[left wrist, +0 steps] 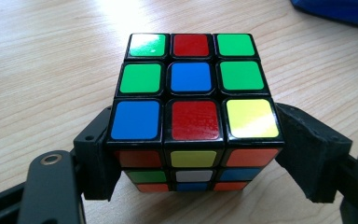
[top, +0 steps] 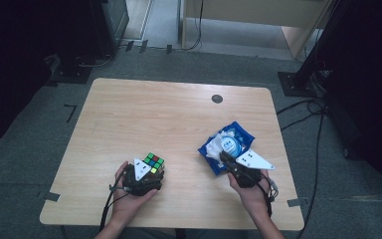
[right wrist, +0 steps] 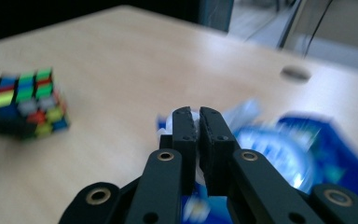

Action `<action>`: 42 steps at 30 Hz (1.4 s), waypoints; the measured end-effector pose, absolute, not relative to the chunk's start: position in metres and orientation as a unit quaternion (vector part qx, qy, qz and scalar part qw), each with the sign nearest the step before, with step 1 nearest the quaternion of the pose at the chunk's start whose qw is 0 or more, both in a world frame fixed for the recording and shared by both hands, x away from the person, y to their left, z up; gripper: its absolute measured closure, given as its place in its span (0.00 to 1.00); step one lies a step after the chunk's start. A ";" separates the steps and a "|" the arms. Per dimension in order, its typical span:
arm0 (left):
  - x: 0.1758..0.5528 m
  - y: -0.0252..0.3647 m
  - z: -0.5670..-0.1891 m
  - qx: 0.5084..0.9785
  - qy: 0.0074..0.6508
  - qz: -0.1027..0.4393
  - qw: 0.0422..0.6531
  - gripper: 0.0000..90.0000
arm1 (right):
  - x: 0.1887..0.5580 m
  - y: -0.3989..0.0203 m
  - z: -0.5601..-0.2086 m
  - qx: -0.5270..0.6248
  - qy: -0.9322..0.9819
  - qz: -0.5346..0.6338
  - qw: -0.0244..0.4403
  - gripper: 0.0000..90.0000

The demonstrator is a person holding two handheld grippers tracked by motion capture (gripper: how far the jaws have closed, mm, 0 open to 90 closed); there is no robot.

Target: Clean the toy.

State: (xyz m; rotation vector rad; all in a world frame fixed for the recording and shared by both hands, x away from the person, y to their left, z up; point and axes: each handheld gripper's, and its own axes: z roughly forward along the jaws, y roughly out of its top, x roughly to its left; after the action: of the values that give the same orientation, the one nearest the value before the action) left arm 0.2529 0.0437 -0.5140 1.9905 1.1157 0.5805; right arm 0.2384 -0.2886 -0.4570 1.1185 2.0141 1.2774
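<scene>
Near edge of the bench [top: 129,109]: both hands work here, well apart from each other.
Left tool [top: 146,175]: its two jaws press on opposite sides of the puzzle cube [top: 154,163], clamped on it.
Puzzle cube, left gripper view [left wrist: 193,102]: rests on the wood, top face mixed green, red, blue and yellow.
Right tool [top: 225,158]: jaws almost together, with only a thin slit between them; whether they pinch the wrapper I cannot tell, the picture is blurred.
Blue packet [top: 227,144]: lies on the right half of the bench, crumpled, with a white round label; the right tool's tips sit at its near edge.
Right gripper view: the closed jaws point over the blue packet [right wrist: 303,154], the cube [right wrist: 28,102] far to the left.
</scene>
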 end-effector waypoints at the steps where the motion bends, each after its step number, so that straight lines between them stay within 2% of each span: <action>1: 0.253 0.044 -0.514 0.781 0.438 0.228 0.383 0.26 | 0.236 -0.289 -0.462 0.410 0.748 0.461 0.245 0.92; 3: 0.253 0.043 -0.514 0.781 0.438 0.229 0.382 0.26 | 0.230 -0.289 -0.473 0.410 0.765 0.438 0.236 0.86; 5: 0.253 0.043 -0.514 0.781 0.438 0.230 0.381 0.26 | 0.228 -0.294 -0.479 0.414 0.767 0.435 0.224 0.72; 9: 0.253 0.043 -0.514 0.781 0.438 0.231 0.381 0.26 | 0.226 -0.300 -0.466 0.412 0.740 0.479 0.231 0.57; 14: 0.253 0.043 -0.514 0.781 0.438 0.232 0.381 0.26 | 0.243 -0.290 -0.446 0.403 0.731 0.496 0.239 0.55; 17: 0.253 0.043 -0.514 0.781 0.439 0.231 0.380 0.26 | 0.265 -0.275 -0.451 0.407 0.752 0.470 0.220 0.54; 21: 0.255 0.042 -0.516 0.785 0.444 0.226 0.368 0.28 | 0.288 -0.267 -0.476 0.450 0.752 0.433 0.211 0.59; 27: 0.257 0.042 -0.517 0.789 0.448 0.216 0.361 0.28 | 0.288 -0.275 -0.491 0.486 0.727 0.449 0.180 0.68; 32: 0.262 0.042 -0.518 0.790 0.466 0.205 0.340 0.27 | 0.284 -0.279 -0.491 0.489 0.723 0.459 0.165 0.93; 33: 0.263 0.041 -0.518 0.789 0.469 0.205 0.341 0.27 | 0.283 -0.279 -0.490 0.489 0.722 0.459 0.166 0.94; 38: 0.264 0.040 -0.518 0.790 0.471 0.207 0.335 0.28 | 0.278 -0.280 -0.480 0.485 0.712 0.471 0.189 0.97; 42: 0.266 0.039 -0.518 0.789 0.469 0.206 0.341 0.37 | 0.274 -0.282 -0.467 0.479 0.698 0.493 0.202 0.97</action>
State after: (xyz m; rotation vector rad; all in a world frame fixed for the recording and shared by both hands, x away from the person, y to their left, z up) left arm 0.2661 0.0390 -0.5181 2.0522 1.2195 0.5349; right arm 0.2735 -0.2824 -0.4668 1.3366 1.9493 1.3760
